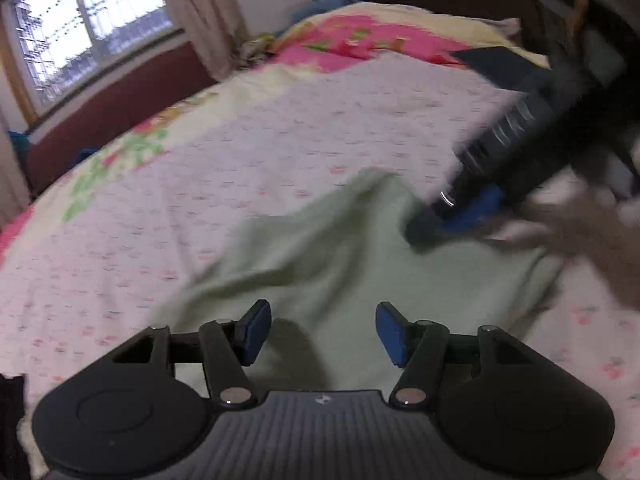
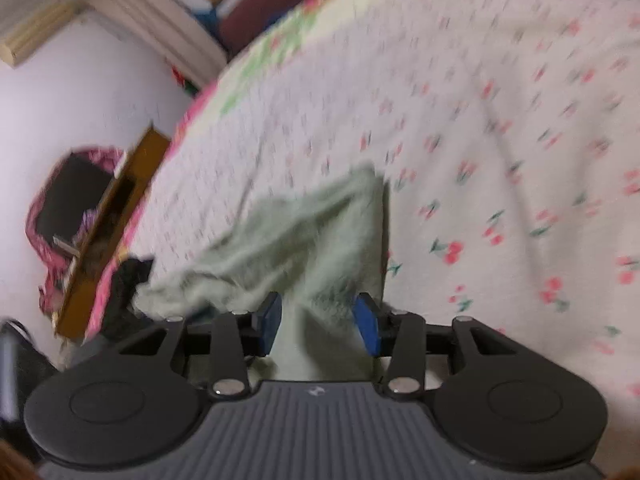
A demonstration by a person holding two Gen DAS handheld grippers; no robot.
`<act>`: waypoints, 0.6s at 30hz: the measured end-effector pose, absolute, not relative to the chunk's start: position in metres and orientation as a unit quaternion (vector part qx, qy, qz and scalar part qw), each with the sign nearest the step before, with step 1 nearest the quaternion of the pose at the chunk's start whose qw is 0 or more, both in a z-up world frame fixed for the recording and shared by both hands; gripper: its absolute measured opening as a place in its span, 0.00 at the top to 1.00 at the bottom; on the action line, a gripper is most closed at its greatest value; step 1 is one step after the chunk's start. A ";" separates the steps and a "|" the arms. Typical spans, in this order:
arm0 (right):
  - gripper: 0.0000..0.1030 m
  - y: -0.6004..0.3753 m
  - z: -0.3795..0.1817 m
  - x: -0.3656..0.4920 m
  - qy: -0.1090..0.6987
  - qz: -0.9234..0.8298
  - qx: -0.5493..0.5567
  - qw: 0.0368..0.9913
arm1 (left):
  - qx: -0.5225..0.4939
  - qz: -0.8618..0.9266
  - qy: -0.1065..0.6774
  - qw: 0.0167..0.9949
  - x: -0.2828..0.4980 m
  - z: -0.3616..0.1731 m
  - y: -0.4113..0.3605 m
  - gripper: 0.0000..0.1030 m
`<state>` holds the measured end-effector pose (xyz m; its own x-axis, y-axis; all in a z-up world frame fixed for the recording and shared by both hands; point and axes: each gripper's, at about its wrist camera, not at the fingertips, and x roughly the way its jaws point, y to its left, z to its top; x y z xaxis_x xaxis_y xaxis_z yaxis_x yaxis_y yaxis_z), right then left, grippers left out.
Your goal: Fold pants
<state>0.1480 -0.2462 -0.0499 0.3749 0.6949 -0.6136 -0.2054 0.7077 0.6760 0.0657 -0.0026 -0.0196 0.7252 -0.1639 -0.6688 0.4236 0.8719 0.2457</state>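
Pale green pants (image 1: 320,248) lie bunched on the bed (image 1: 280,120), on its cover of small red cherries, near the edge closest to the person. Left tongs (image 1: 323,333) hover just over the near part of the pants with their blue pads (image 1: 256,330) standing well apart; nothing is pinched between them. Right tongs (image 2: 318,322) sit at the other end of the pants, and a fold of the green cloth runs up between their pads (image 2: 270,320). The pads stand apart on either side of that fold, and with the blur I cannot tell whether they press on it. From the left tongs' view the right tongs show as a dark blurred shape over the far right corner of the pants, with a hand (image 1: 576,232) behind them. Beyond the bed stands a window (image 1: 88,24).
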 end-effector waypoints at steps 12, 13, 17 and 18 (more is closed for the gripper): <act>0.74 -0.276 -0.060 0.143 0.496 0.285 0.312 0.758 | 0.129 -0.097 0.371 0.914 0.059 -0.031 0.063 0.16; 0.72 -0.279 -0.059 0.142 0.494 0.285 0.318 0.757 | 0.133 -0.097 0.368 0.915 0.059 -0.031 0.061 0.16; 0.70 -0.295 -0.058 0.136 0.497 0.291 0.308 0.757 | 0.139 -0.102 0.362 0.916 0.059 -0.031 0.055 0.16; 0.71 -0.296 -0.061 0.137 0.498 0.291 0.309 0.756 | 0.139 -0.103 0.360 0.917 0.059 -0.030 0.054 0.16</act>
